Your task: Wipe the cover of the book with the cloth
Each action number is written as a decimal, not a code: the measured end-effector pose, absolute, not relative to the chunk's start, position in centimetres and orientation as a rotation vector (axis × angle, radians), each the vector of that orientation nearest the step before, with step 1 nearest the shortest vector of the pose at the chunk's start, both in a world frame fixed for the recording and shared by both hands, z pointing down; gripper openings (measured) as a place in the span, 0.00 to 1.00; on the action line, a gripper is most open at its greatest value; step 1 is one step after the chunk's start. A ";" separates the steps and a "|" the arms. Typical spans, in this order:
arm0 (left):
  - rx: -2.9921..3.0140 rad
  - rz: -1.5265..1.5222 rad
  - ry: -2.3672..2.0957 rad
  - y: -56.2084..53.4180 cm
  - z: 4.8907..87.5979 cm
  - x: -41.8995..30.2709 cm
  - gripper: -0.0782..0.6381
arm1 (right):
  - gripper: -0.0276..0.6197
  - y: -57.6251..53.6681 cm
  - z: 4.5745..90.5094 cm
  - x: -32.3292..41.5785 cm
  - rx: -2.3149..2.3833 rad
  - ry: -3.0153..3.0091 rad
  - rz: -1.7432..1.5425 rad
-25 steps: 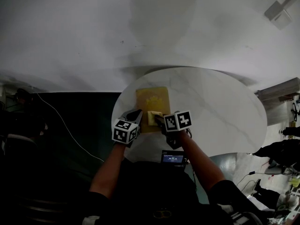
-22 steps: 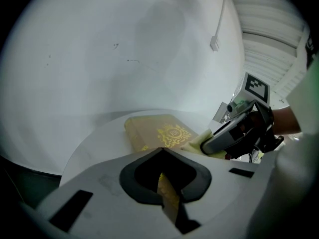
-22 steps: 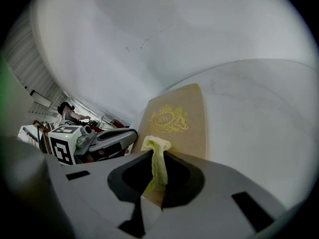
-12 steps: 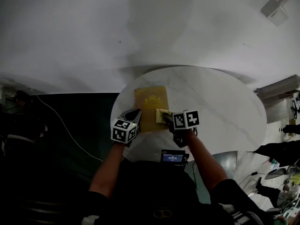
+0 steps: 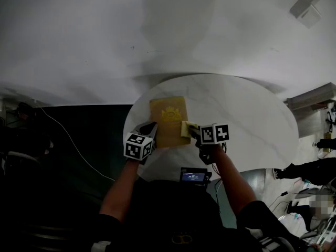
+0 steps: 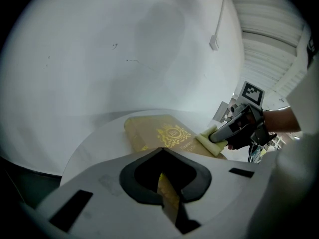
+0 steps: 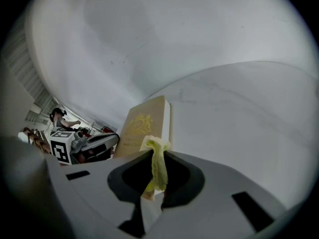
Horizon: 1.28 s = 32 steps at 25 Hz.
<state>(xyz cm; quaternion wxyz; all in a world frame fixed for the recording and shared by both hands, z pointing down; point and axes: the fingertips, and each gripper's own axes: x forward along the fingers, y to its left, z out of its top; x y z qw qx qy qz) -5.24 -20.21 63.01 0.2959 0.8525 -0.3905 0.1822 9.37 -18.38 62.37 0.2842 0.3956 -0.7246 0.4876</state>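
1. A small device with a lit screen (image 5: pixel 193 176) shows at the near edge of the round white table (image 5: pixel 247 125). Whether it rests on the surface cannot be determined.

2. The left gripper (image 5: pixel 149 129) sits at the near-left edge of the surface. In the left gripper view its jaws are closed on the near edge of the book (image 6: pixel 154 131), and a yellow strip of the cover runs through the seam between them.

3. The right gripper (image 5: pixel 192 132) lies just right of the left one. In the right gripper view its jaws are clamped on the yellow-green cloth (image 7: pixel 158 166), which stands up in a fold between them.

4. The cloth touches the right edge of the book's cover, at its nearer half, and partly overhangs that edge.

5. The book lies flat and closed on the left part of the surface, close to the near-left edge. The cover is yellow with a gold emblem, facing up.

6. The right and far parts of the surface carry faint grey veining.
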 end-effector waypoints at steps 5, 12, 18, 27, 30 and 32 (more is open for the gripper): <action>2.269 0.484 -1.042 -20.2 63.1 -5.2 0.12 | 0.18 -18.3 62.5 9.7 1.071 -1.933 1.302; 2.263 0.483 -1.049 -20.2 63.2 -5.4 0.12 | 0.18 -18.3 62.1 9.4 1.085 -1.937 1.285; 2.262 0.485 -1.048 -20.3 63.2 -5.2 0.12 | 0.18 -18.0 60.6 7.7 1.048 -1.995 1.285; 2.260 0.481 -1.048 -20.3 63.2 -5.1 0.12 | 0.18 -15.2 60.6 2.1 0.856 -2.030 1.343; 2.259 0.478 -1.048 -20.2 63.1 -5.2 0.12 | 0.18 -14.3 60.8 0.4 0.808 -2.030 1.363; 2.259 0.476 -1.048 -20.2 63.0 -5.3 0.12 | 0.18 -13.9 60.9 -0.5 0.785 -2.028 1.362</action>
